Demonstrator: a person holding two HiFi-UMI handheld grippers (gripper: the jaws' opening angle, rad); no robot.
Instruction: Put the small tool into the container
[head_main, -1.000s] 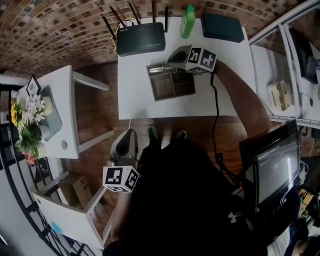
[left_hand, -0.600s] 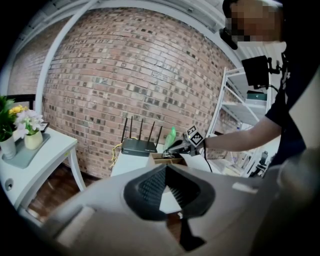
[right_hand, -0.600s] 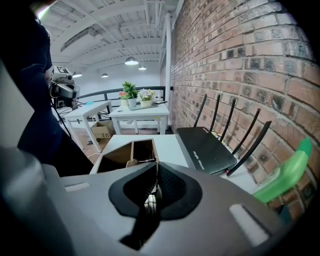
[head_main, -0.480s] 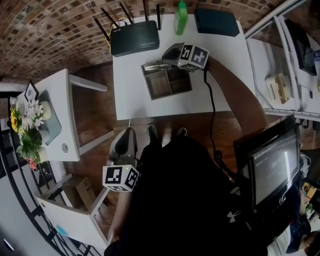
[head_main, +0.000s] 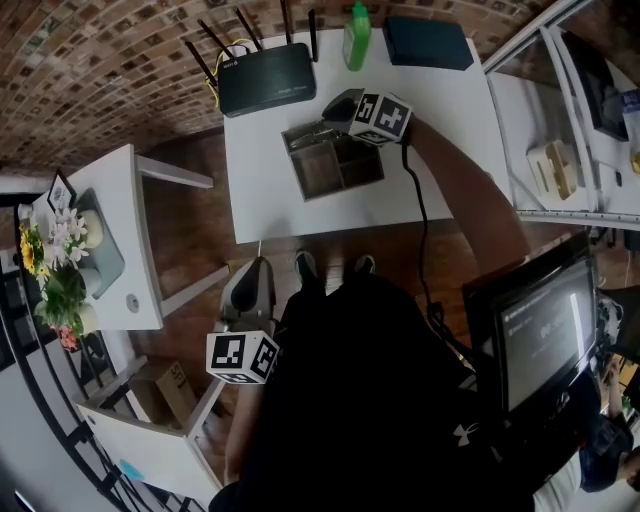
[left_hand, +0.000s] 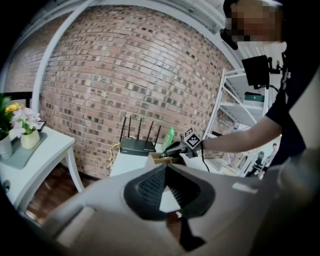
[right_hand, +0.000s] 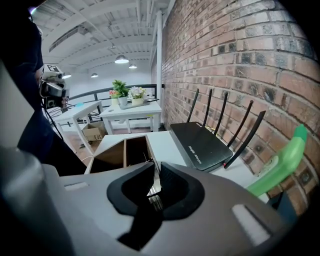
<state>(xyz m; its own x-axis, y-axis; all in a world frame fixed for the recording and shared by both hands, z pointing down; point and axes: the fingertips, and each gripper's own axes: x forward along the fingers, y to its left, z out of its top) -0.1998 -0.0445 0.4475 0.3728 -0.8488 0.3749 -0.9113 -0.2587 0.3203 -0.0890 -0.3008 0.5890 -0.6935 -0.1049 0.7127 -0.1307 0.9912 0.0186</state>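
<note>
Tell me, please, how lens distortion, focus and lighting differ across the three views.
Head view: heavy fisheye bows the edges of the white table; the person's dark clothing shows little detail. Left gripper view: the brick wall bulges, corners vignette to black. Right gripper view: router sharp, green bottle stretched at the rim, ceiling lamp glares.

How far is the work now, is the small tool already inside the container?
Done: the small tool is picked up and brought to the container, with the right tongs over its far edge. In hand: the tool sits between those tongs, whose jaws have just been opening. Left: letting it drop inside; the container looks empty. The left tongs are open, holding nothing.
</note>
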